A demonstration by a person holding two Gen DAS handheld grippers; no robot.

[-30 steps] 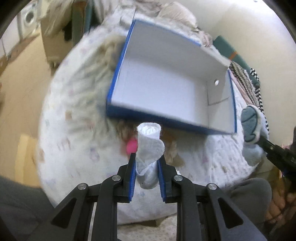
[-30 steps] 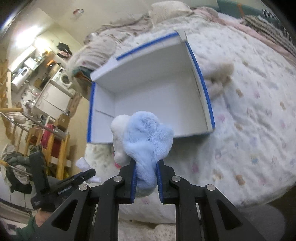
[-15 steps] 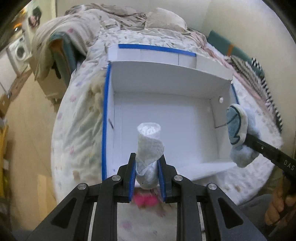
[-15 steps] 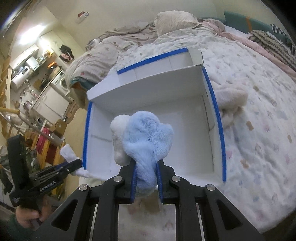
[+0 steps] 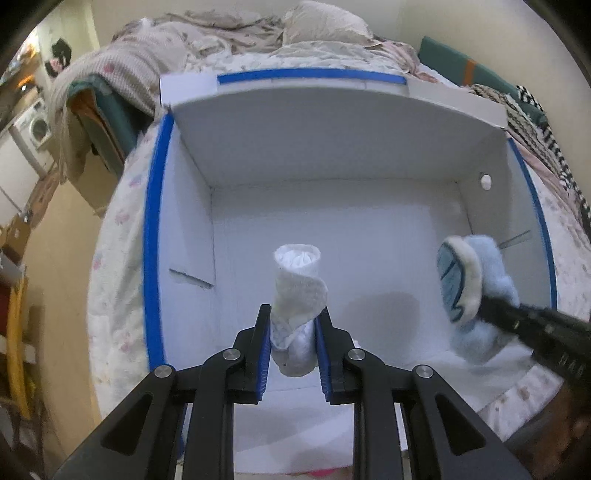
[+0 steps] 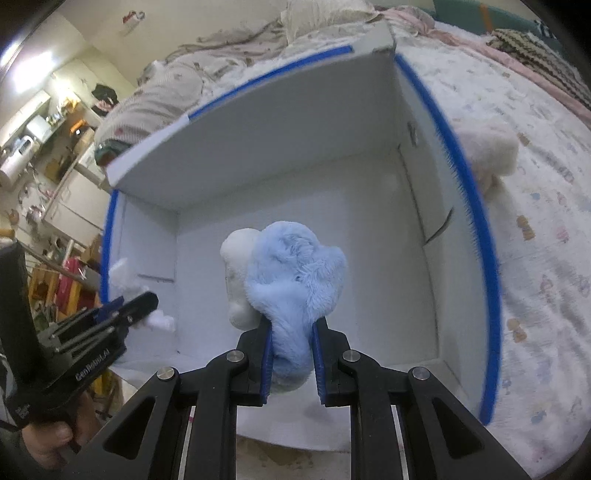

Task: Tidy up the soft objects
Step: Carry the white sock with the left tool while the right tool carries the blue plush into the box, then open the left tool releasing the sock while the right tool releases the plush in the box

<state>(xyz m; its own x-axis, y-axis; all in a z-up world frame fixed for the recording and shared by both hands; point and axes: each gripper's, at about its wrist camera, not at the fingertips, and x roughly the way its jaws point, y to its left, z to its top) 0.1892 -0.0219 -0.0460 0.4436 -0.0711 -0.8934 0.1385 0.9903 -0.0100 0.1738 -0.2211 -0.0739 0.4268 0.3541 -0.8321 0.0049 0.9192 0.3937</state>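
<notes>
A white box with blue-taped rims (image 5: 154,236) (image 6: 454,155) lies open on the bed. My left gripper (image 5: 291,334) is shut on a rolled white sock (image 5: 297,288) and holds it over the box's near left part. My right gripper (image 6: 291,343) is shut on a light blue plush toy (image 6: 295,280) with a white part, held over the box's near side. The plush also shows at the right in the left wrist view (image 5: 476,284). The left gripper with the sock shows at the left in the right wrist view (image 6: 122,310).
The bed has a patterned white cover (image 6: 535,229). A cream plush (image 6: 487,147) lies on it just outside the box's right wall. Crumpled blankets and a pillow (image 5: 321,26) lie behind the box. Furniture and a washing machine (image 5: 37,129) stand off the bed's left side.
Both grippers have moved forward from the bed's edge to over the open box, each still holding its object. The box now fills both views.
</notes>
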